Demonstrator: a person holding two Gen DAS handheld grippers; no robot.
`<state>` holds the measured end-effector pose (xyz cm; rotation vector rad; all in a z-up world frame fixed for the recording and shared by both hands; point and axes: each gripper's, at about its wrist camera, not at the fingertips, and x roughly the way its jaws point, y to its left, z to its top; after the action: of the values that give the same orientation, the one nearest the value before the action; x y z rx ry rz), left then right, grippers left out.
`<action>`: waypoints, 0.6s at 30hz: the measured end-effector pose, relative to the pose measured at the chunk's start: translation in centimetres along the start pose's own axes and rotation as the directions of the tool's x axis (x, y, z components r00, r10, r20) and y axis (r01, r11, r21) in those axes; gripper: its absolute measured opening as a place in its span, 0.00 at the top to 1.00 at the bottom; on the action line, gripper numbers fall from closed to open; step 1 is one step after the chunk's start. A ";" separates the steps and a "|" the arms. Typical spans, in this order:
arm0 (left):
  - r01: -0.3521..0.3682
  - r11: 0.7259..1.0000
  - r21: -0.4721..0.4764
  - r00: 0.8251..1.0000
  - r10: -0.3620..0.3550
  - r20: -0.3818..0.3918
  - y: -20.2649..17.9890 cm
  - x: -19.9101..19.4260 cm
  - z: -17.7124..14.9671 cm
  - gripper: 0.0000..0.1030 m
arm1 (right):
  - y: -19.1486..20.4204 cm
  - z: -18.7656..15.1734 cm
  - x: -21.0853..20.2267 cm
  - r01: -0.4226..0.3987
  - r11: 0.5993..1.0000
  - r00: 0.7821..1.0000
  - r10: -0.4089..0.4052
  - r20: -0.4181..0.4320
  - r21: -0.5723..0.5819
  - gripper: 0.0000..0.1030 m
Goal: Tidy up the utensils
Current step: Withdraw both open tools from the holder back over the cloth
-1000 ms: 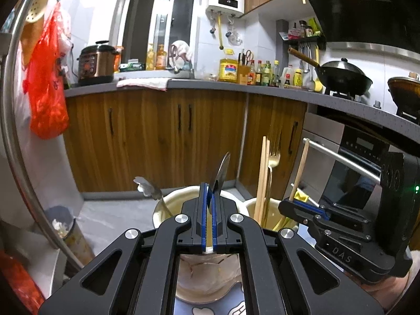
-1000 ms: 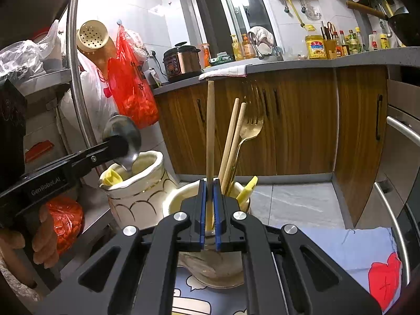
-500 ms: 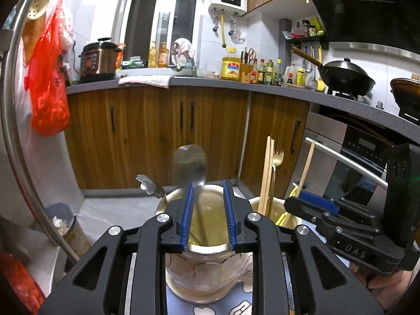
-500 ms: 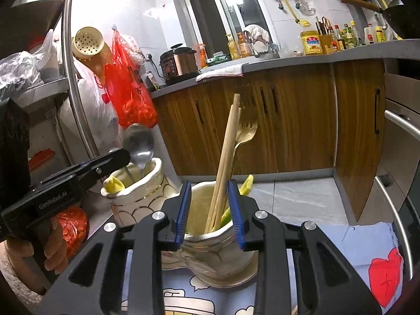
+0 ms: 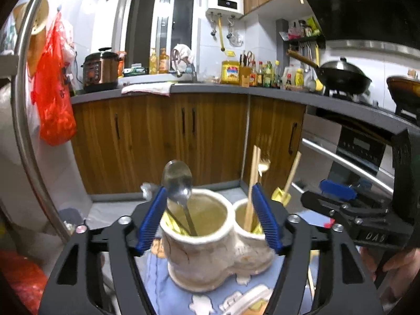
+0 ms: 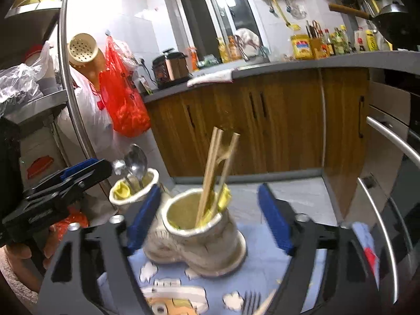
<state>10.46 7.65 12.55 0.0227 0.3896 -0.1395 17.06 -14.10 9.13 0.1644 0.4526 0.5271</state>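
A: Left wrist view first. The left gripper (image 5: 208,215) has its jaws opening, nothing pinched; the metal spoon (image 5: 178,183) stands free in the near pot (image 5: 199,239), leaning on the rim.

B: And the second pot (image 5: 249,220) just beside it?

A: Chopsticks (image 5: 253,181) and a gold fork (image 5: 263,166) upright in there. The right gripper (image 5: 338,202) shows at the edge, off to the side.

B: Over to the right wrist view.

A: Right gripper (image 6: 210,220) jaws opening too, blue pads clear of the pot with chopsticks (image 6: 207,236). Nothing between them but the pot itself, untouched.

B: So, sorted?

A: Mostly, I'd say: spoons in one pot, sticks and fork in the other. But a dark fork (image 6: 250,305) lies on the blue cloth (image 6: 262,270) at the bottom edge, with something wooden beside it. Those look left to collect.
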 end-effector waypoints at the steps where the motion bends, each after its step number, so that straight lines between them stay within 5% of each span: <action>1: -0.001 1.000 0.009 1.000 0.001 -0.013 -0.4 -0.4 -0.2 0.24 | -0.2 -0.2 -0.6 0.016 1.000 0.999 -0.016 -0.028 -0.005 0.18; 10: 0.056 0.998 0.002 0.985 -0.055 -0.162 -3.4 -1.6 -4.1 0.17 | -3.5 -5.3 -3.2 0.091 0.995 0.970 -0.081 -0.229 0.034 0.14; 18: 0.085 0.996 -0.014 0.969 -0.086 -0.231 -4.8 0.0 -7.8 0.17 | -4.9 -9.6 -2.0 0.123 0.989 0.932 -0.087 -0.352 0.080 0.40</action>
<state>6.81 3.25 5.37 0.0186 0.6243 -0.2224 13.29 -18.94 0.02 0.1425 0.8309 0.4279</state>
